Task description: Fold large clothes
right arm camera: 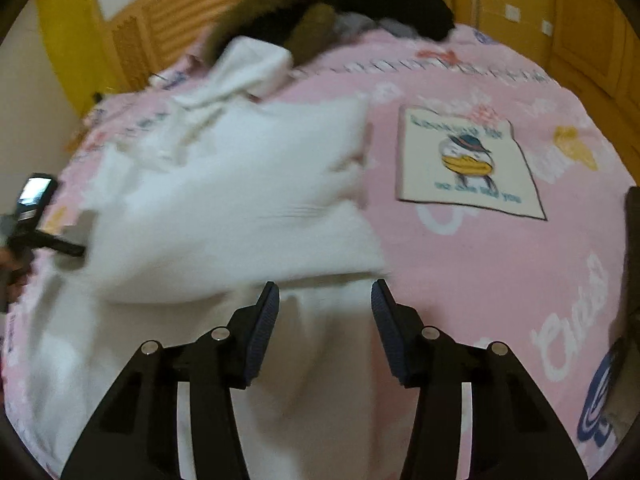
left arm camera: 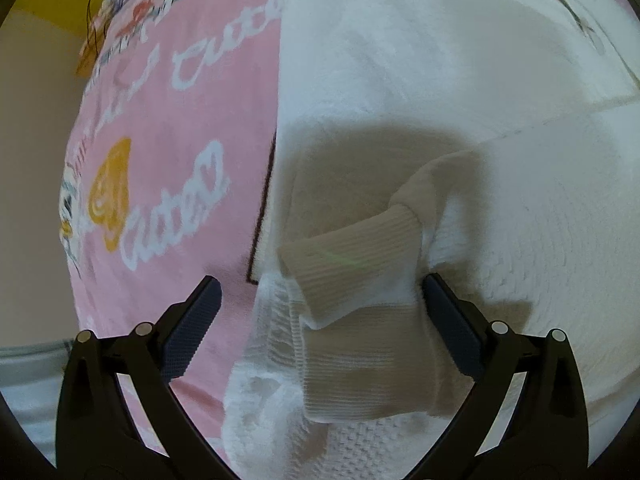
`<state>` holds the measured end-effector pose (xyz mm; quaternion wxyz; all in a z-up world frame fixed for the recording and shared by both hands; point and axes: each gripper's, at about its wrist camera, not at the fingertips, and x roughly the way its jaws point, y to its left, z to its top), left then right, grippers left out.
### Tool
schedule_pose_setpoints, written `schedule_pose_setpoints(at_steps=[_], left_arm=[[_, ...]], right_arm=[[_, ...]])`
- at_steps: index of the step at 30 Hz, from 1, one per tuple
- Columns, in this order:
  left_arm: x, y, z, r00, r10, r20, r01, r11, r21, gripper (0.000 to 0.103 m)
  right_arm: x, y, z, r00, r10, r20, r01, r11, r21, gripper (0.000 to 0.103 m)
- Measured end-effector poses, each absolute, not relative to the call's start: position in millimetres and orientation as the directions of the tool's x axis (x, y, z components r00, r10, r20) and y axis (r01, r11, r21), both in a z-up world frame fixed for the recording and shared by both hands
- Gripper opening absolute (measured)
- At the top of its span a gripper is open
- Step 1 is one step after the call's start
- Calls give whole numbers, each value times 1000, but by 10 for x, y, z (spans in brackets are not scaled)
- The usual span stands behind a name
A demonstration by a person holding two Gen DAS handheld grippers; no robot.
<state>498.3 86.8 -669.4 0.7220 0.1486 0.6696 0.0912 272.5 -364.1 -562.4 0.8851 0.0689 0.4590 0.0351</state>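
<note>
A large white knit sweater [left arm camera: 400, 72] lies spread on a pink printed bedspread [left arm camera: 168, 128]. In the left wrist view my left gripper [left arm camera: 320, 292] is open, its jaws wide apart on either side of the sweater's ribbed cuff [left arm camera: 352, 252], which lies folded over the ribbed hem. In the right wrist view the sweater [right arm camera: 240, 192] lies partly folded, blurred. My right gripper [right arm camera: 325, 300] is open just above the sweater's near part, holding nothing. The left gripper [right arm camera: 44, 236] shows at the far left of that view, at the sweater's edge.
A white printed patch with a cartoon bird [right arm camera: 468, 164] lies on the bedspread [right arm camera: 500, 280] to the right of the sweater. Dark and brown furry clothes [right arm camera: 320, 12] are piled at the far end by a yellow wooden headboard [right arm camera: 168, 12]. A wall is on the left.
</note>
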Motion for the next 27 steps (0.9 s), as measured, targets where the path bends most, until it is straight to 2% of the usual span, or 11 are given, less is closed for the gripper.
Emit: schedule_pose_setpoints(at_steps=[2,4,6,7,9,12,15,23,27], left_arm=[[4975,887,-6704,79,320,-944,39,945,323,98],[4958,873,-6706,88,326,-941,41,943,330,98],[4938,851,-6701,96,334,-938,47,940,339,98],[4931,844,-6698,97,335,-937,48,939,340,98],[4925,844,-6695,96,330,-939,46,941,335,98],[4922,864,-6694,91,313,-945,42,947,318,98],[4919,916,-6693,92,287,-954,36,956,291,98],[4889,1050,-6722,105,213,-971,6,977,215,98],[4914,1142,-6698,70,161,-984,-13,987,161,98]], right_arm=[[2614,-3497,-5496,596,203,-777,-55,976,213,46],[2628,-3364,-5465,581,282,-763,-102,956,275,42],[2635,-3180,-5499,545,365,-755,-163,929,332,22],[2653,-3075,-5543,526,377,-762,-185,926,330,18],[2710,-2980,-5664,509,316,-800,-171,949,266,9],[2784,-3148,-5917,496,153,-854,-29,987,160,0],[2735,-3548,-5990,507,63,-860,135,979,152,0],[2813,-3625,-6236,412,-22,-911,144,989,42,0],[2822,-3642,-6134,351,-56,-935,238,971,31,0]])
